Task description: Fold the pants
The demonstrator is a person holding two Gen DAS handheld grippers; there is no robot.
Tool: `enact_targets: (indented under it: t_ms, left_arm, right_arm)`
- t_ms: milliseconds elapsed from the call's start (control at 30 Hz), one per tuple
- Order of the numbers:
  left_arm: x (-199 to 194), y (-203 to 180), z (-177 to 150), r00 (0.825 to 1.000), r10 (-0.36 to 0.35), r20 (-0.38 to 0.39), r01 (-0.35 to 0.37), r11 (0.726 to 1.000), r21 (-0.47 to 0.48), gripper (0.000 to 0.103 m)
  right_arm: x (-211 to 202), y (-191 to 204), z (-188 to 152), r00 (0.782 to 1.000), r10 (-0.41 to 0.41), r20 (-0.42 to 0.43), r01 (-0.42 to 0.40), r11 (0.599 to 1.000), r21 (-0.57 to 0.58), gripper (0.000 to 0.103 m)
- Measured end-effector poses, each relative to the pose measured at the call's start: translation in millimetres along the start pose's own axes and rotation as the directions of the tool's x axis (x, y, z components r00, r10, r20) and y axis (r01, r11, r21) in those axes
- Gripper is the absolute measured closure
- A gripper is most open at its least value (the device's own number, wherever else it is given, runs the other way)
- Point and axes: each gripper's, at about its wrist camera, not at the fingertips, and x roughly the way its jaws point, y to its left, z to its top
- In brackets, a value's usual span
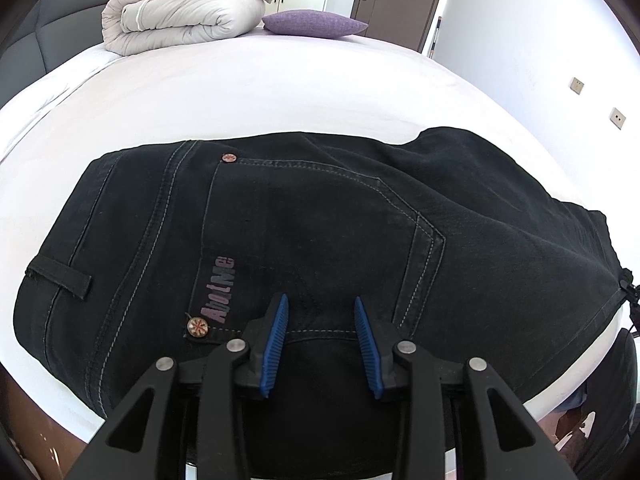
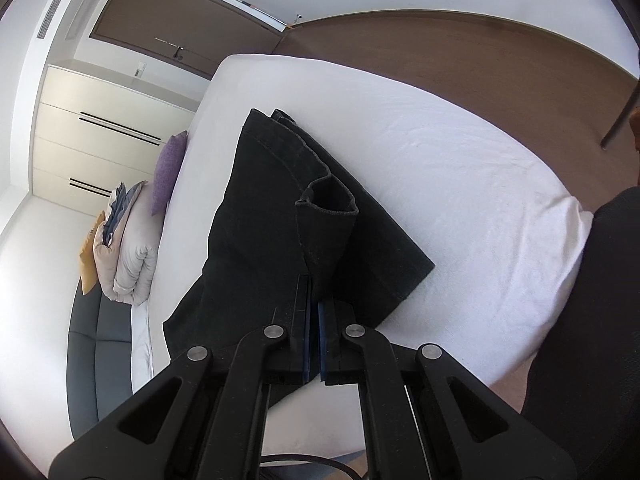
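Observation:
Black jeans (image 1: 320,208) lie back side up on the white bed (image 1: 240,92), the back pocket with a pink logo facing me. My left gripper (image 1: 322,312) hovers over that pocket near the bed's front edge. Its blue pads (image 1: 276,344) stand apart and do not press on any cloth. In the right wrist view the trouser legs (image 2: 256,220) are lifted and folded over themselves, with an open cuff (image 2: 328,200) curling up. My right gripper (image 2: 313,300) is shut on the black leg fabric just below that cuff.
A rolled pale duvet (image 1: 180,12) and a purple pillow (image 1: 312,23) sit at the bed's far end, by a grey headboard (image 1: 24,40). White sheet (image 2: 440,160) stretches to the right of the legs. A person's dark clothing (image 2: 592,300) fills the right edge.

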Motion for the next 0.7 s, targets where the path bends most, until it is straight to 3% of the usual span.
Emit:
enact_targets:
  t_ms: [300, 567, 700]
  left_arm:
    - [-5.7, 20.5, -2.7, 0.993, -0.112, 0.031, 0.114, 0.989, -0.097, 0.062]
    - [-3.6, 13.8, -0.5, 0.996, -0.087, 0.030, 0.088, 0.994, -0.069, 0.062]
    - [-2.3, 14.0, -0.3, 0.995, -0.090, 0.032, 0.092, 0.993, -0.071, 0.062]
  right_arm:
    - [-0.5, -13.8, -5.1, 0.998, 0.052, -0.021, -0.050, 0.996, 0.072, 0.102]
    - [12.6, -19.8, 1.6, 0.997, 0.073, -0.030, -0.069, 0.992, 0.106, 0.102]
    - [13.5, -39.2, 7.5, 0.984, 0.181, 0.001, -0.178, 0.966, 0.188, 0.103]
